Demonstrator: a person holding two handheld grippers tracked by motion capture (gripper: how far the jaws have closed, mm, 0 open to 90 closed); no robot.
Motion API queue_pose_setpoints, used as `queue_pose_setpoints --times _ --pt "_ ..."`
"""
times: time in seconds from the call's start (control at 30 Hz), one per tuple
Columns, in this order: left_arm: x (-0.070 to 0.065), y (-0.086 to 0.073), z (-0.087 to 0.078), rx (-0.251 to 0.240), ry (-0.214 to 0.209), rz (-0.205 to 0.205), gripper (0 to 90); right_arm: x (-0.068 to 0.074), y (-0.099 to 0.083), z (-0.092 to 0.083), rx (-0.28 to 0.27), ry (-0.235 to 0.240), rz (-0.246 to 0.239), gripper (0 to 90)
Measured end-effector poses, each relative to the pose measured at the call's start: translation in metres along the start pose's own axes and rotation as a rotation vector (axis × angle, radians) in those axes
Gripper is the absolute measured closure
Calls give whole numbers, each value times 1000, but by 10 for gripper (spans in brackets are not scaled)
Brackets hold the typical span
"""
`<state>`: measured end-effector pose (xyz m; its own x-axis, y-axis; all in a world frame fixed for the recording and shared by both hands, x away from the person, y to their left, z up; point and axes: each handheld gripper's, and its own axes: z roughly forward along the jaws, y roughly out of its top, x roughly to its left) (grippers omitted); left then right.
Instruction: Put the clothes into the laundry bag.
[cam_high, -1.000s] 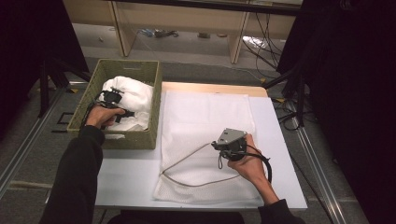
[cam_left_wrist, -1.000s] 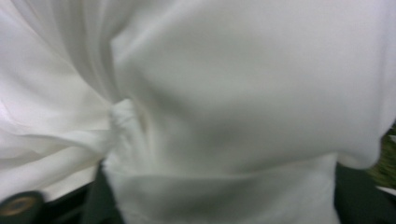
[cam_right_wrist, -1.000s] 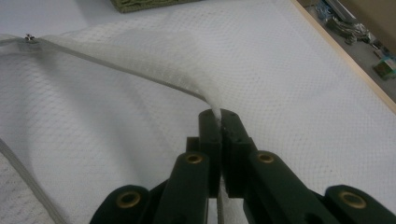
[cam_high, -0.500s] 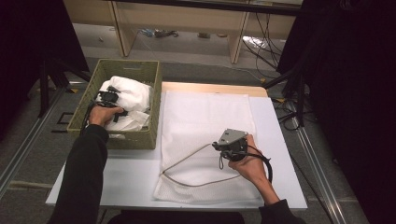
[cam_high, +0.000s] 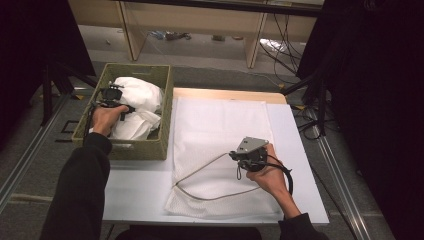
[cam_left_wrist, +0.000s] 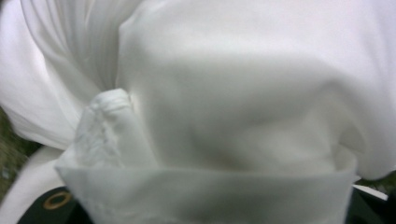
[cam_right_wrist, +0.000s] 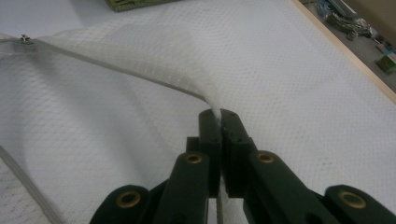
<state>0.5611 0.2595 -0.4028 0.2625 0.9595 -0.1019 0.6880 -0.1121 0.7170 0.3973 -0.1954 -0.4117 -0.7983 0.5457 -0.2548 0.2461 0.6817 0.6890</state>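
**High view: garment half out of the basket, mesh bag held open**

High view and left gripper view together place the white garment (cam_high: 135, 107) in the green basket (cam_high: 137, 148) at the left of the counter (cam_high: 135, 192), bunched against the left gripper (cam_high: 114, 96). Its jaws have just been closing; cloth is draped over them in the left gripper view (cam_left_wrist: 224, 121), but whether the pads truly press on it cannot be told. A shallow pinch is judged the main risk: only a fold might be caught, and the garment could slip back or trail over the basket rim as it is lifted.

The mesh bag (cam_high: 220, 150) lies flat on the counter beside the basket. Its zippered edge (cam_right_wrist: 140, 77) is raised by the right gripper (cam_right_wrist: 219, 116), whose jaws are clamped together on the mesh. The opening looks narrow, so the bulky garment could snag on the zipper or push the bag away. If the thin mesh is tugged, it may be pulled from the jaws and the mouth would fall shut.
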Motion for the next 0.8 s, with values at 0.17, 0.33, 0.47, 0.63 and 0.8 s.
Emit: queue_pose_setpoints --times 0.17,0.33,0.47,0.63,0.8 --pt "-7 19 -26 -93 -38 -37 585 1 0 0 1 0 -3 894" --pt "-10 35 -56 -134 -82 -16 584 -1 0 0 3 3 -15 894" --pt "-16 47 -77 -211 -107 -45 582 0 0 1 -2 -4 -8 894" --pt "-21 58 -96 -225 -133 -38 581 0 1 0 -2 -5 -1 894" --pt "-27 64 -113 -239 -169 -35 582 -2 1 2 -12 -2 -34 895"
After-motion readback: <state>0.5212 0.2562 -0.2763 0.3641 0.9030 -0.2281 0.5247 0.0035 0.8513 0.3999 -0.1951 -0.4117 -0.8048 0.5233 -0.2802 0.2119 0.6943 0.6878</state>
